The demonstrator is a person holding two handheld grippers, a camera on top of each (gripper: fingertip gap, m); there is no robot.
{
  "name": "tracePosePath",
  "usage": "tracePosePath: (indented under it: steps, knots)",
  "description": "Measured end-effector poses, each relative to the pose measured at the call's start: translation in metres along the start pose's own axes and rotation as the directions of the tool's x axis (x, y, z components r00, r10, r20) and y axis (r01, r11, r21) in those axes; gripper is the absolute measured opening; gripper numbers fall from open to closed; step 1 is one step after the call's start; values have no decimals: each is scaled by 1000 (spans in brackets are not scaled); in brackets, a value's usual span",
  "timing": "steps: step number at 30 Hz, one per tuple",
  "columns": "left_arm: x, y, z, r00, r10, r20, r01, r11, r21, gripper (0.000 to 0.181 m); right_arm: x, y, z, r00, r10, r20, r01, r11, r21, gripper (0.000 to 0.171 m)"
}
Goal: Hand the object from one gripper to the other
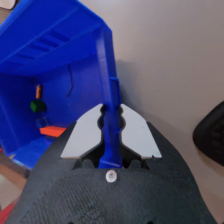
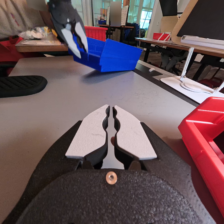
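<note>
- My left gripper [image 1: 111, 106] is clamped on the side wall of the blue bin [image 1: 54, 50]; the wall runs straight down the gap between the fingers.
- From the right wrist view the bin [image 2: 116, 57] is tilted, one low edge at or just above the grey table [image 2: 72, 103]. Can't tell if it touches.
- My right gripper [image 2: 111, 106] sits low over the table, well apart from the bin, fingers nearly together with nothing between them.
- My read: pickup done, handover not started. Right side needs to open up, reach a free wall and grip before I let go on the left.
- The bin is hard blue plastic, open-topped, with a slotted back wall.
- Small bits inside: an orange block [image 1: 52, 132], a green cube [image 1: 37, 106], a copper-coloured cylinder [image 1: 38, 91]. They could slide with the tilt.
- A red bin [image 2: 200, 139] is close on the right.
</note>
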State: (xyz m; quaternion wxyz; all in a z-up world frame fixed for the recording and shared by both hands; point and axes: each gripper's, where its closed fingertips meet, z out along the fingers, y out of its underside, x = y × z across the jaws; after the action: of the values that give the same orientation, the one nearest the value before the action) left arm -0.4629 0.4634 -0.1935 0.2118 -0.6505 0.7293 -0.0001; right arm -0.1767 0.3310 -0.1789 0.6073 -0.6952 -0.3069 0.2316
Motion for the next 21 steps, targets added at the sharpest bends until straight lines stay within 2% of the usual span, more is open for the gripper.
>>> tracePosePath:
  steps: [4,8,11,13,16,21]
  knots:
    - [33,7,30,1000,17,3,-17,999,29,21,0,1,0,1000,3,-2,-3,1000,-3,4]
    - [39,9,22,1000,2,-22,-1,999,51,22,0,4,2,1000,22,4,-22,1000,-8,4]
    - [20,-4,1,994,-80,-73,89,987,135,26,0,5,4,1000,29,6,-28,1000,-11,4]
    - [-8,-10,-7,992,-115,-57,123,980,158,26,1,5,4,1000,27,3,-27,1000,-12,4]
    - [-48,5,15,996,-93,-13,93,996,17,30,2,5,3,1000,31,-3,-31,999,-11,4]
    - [-72,28,73,994,-76,-73,61,980,-191,30,6,4,0,999,25,-22,-25,1000,1,4]
